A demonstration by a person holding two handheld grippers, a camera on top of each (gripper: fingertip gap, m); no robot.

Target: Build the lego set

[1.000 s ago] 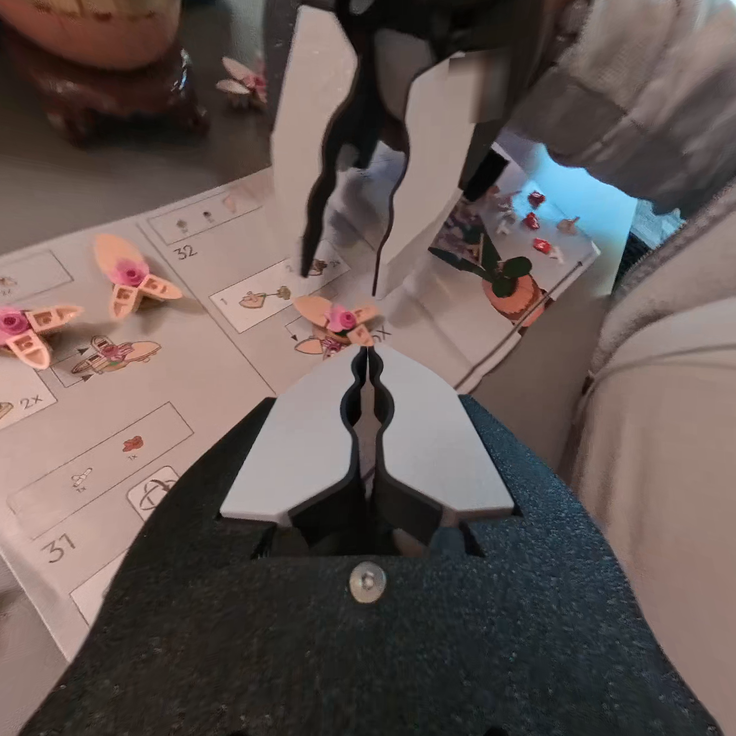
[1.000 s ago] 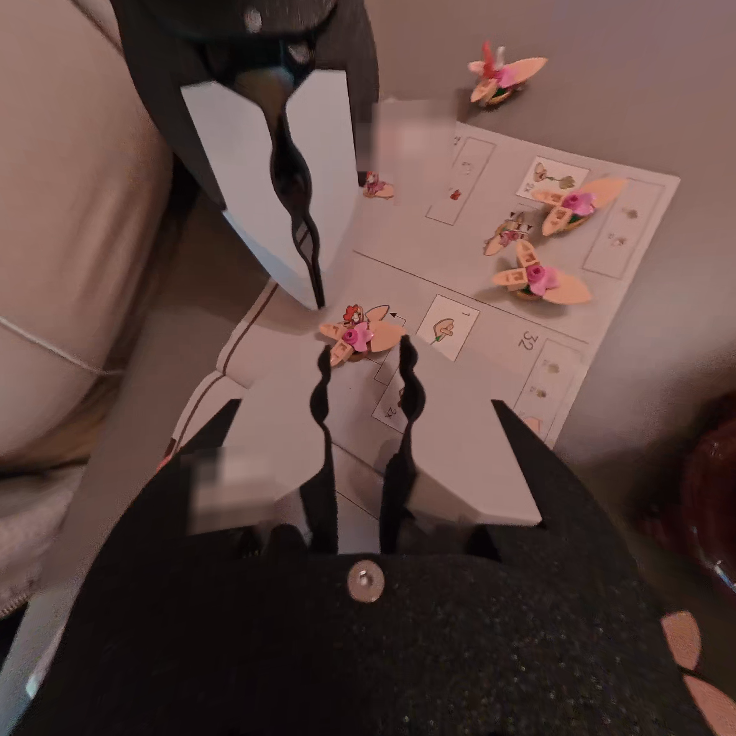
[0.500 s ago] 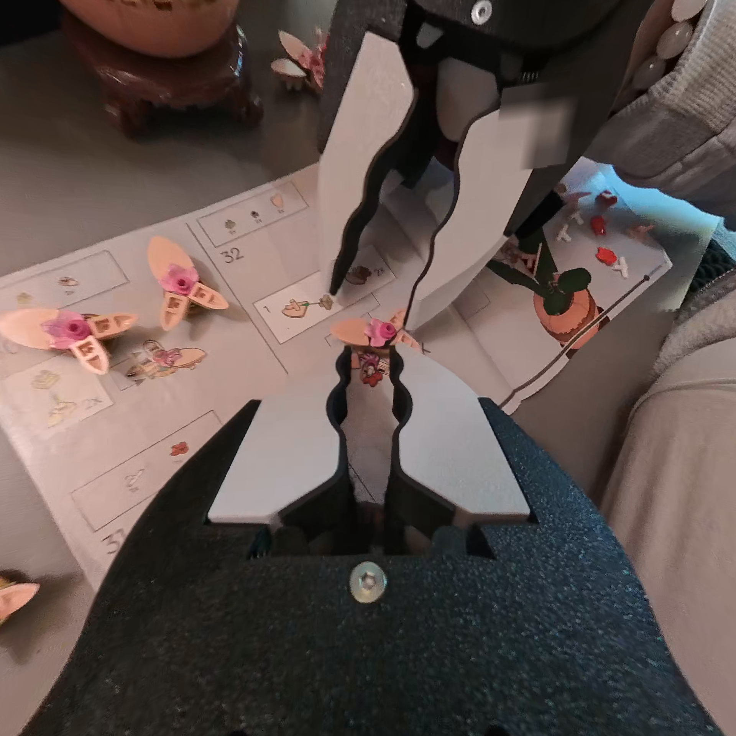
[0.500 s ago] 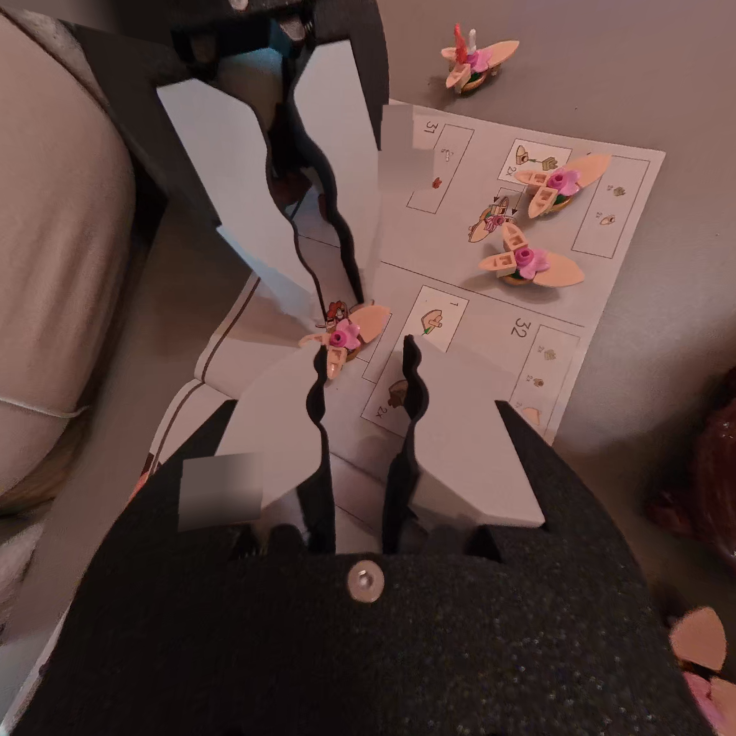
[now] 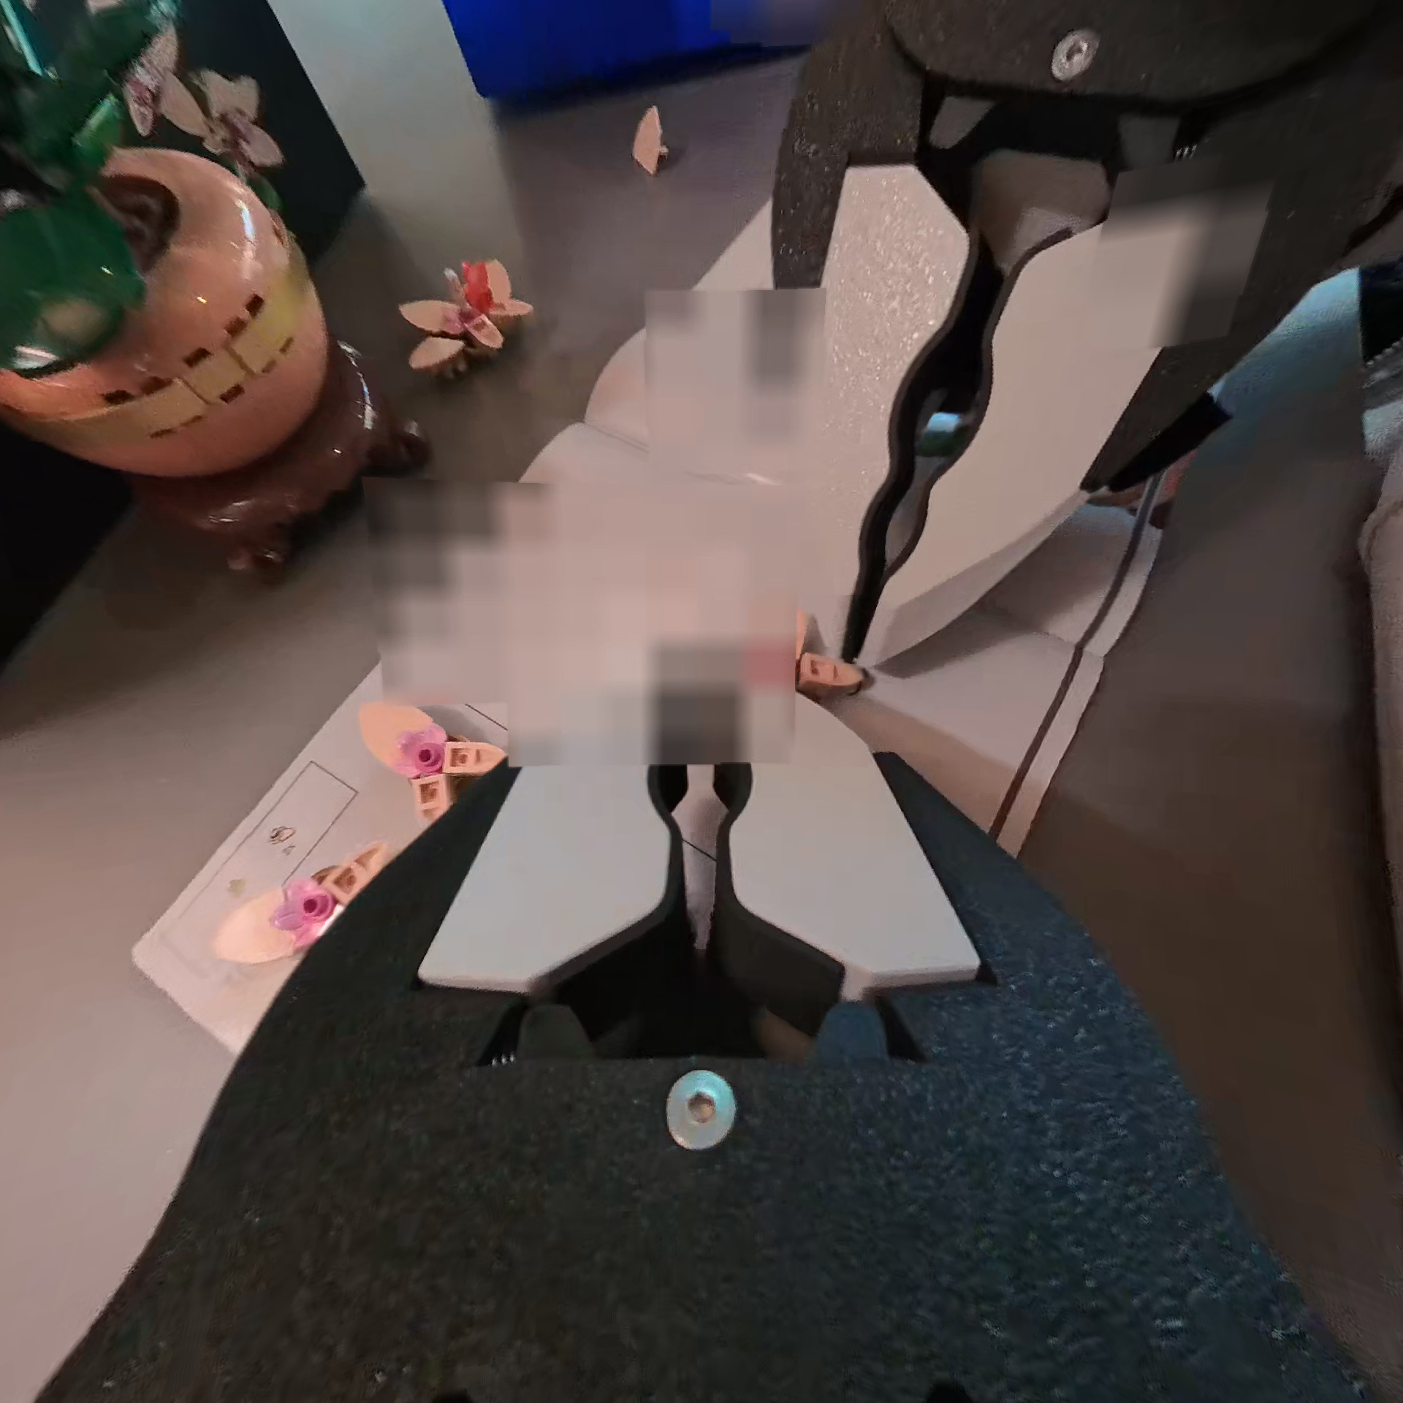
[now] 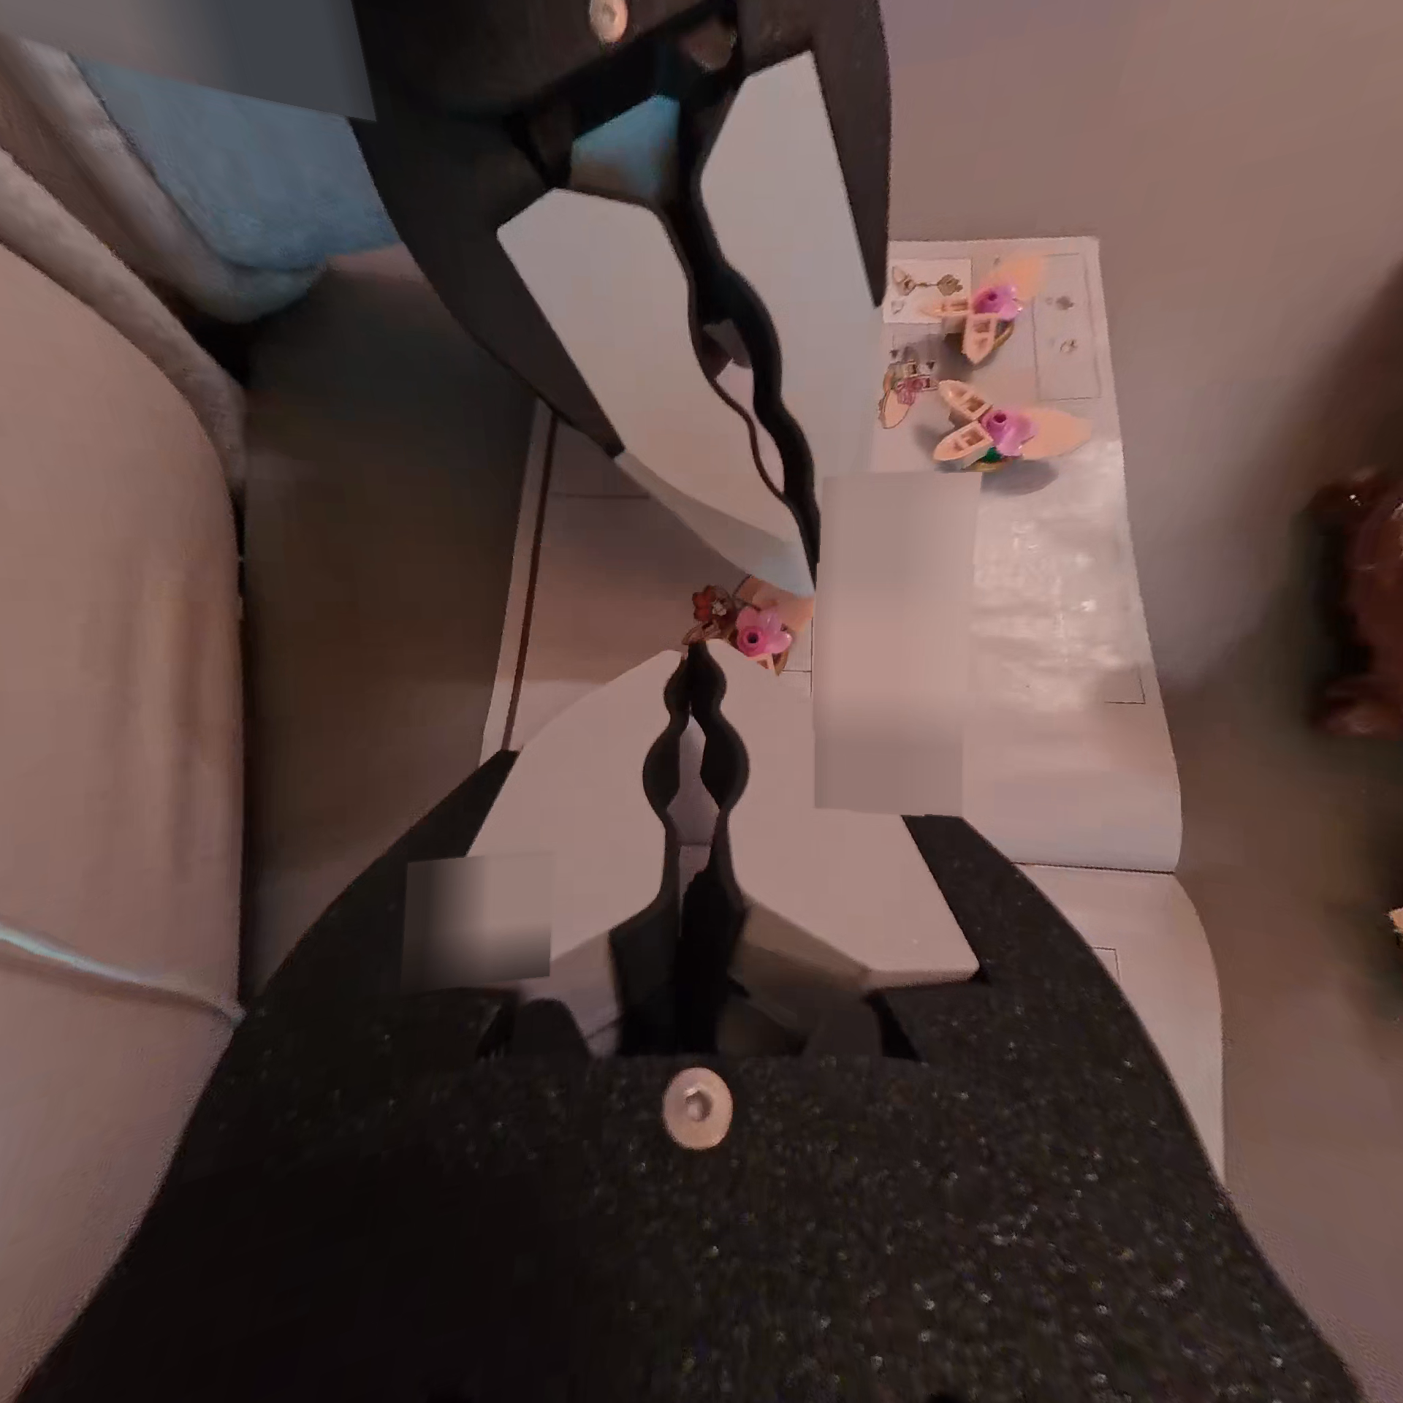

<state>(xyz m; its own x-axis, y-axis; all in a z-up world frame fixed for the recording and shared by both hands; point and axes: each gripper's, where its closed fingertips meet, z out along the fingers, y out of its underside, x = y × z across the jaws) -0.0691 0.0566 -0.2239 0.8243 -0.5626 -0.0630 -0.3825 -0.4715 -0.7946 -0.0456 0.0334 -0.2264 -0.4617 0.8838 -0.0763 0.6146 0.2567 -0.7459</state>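
A small lego flower [image 6: 759, 634] with a pink centre and tan petals lies on the open instruction booklet [image 6: 1063, 645], between the two grippers. My left gripper [image 6: 808, 596] comes in from above, its tips closed on a tan petal. In its own view its tips [image 5: 698, 767] are under a blurred patch, with a narrow gap between the fingers. My right gripper [image 6: 691, 660] has its tips together at the flower's near edge. In the left wrist view it [image 5: 854, 660] pinches the end of a tan petal [image 5: 824, 672].
Two more pink-and-tan flowers [image 5: 429, 751] [image 5: 307, 907] lie on the booklet [image 5: 304, 805]; they also show in the right wrist view [image 6: 994, 300] [image 6: 1002, 429]. A flower with a red piece [image 5: 467, 315] and a loose petal [image 5: 649, 140] lie beyond. A built pot [image 5: 174, 342] stands far left. A person's clothing [image 6: 114, 607] is close by.
Both grippers have closed from open onto the flower between them. Both cameras have dropped lower and closer to the booklet, and the left view has swung so the pot shows.
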